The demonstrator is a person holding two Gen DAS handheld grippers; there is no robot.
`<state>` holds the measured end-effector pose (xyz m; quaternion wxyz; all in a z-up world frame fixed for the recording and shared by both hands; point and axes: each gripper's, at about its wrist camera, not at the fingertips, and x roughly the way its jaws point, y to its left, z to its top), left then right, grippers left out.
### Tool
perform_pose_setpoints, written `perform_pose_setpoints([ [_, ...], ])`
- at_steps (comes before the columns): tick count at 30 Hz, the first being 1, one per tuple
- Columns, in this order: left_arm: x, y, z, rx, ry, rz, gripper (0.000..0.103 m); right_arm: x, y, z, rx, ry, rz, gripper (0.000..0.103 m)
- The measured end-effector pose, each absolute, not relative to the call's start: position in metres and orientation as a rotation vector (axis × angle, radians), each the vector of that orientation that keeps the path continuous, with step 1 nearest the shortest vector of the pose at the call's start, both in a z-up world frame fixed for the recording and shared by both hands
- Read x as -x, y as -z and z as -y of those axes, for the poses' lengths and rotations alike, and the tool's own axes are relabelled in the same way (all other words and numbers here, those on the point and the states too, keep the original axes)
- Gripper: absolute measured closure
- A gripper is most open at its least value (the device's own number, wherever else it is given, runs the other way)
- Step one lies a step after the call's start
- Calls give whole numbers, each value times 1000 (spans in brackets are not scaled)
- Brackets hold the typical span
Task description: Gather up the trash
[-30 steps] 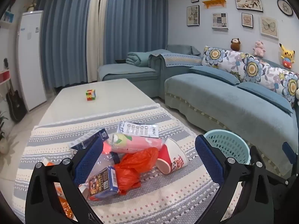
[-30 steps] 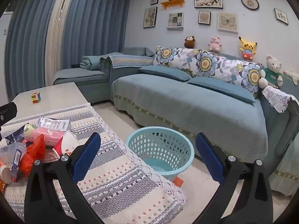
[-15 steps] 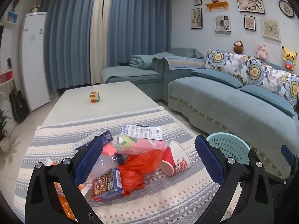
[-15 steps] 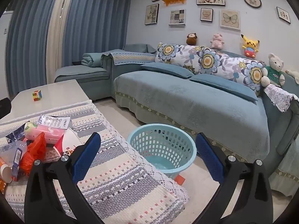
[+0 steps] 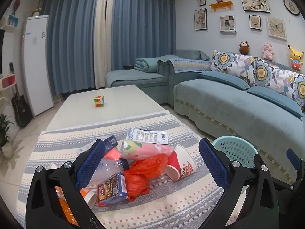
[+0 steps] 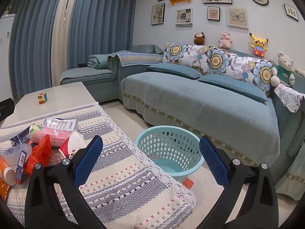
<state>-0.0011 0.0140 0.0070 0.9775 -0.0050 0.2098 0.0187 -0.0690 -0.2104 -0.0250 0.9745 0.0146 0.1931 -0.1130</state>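
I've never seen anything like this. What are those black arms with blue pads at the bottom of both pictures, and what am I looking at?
Those are two hand-held claws, one in each of a person's hands; no robot arm is involved. Each carries a wide-angle camera looking out between its two fingers. One picture comes from the left claw, the other from the right claw. Both are open and hold nothing. The left one faces a pile of rubbish on a striped cloth: a red paper cup, an orange plastic bag, a pink can, a clear bottle and a small box. The right one faces a light blue basket on the floor beside the table, probably for the rubbish.
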Motion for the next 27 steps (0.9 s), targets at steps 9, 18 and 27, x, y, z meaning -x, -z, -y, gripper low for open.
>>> perform_pose_setpoints([
  [9,2,-8,-14,13,-39,-419,7,66,26,211,-38,224,-400,7],
  [18,5,-11,-12,18,-42,-417,7,64,29,210,-39,222,-406,7],
  [27,6,-11,-10,19,-44,-417,7,63,30,212,-46,216,-413,7],
])
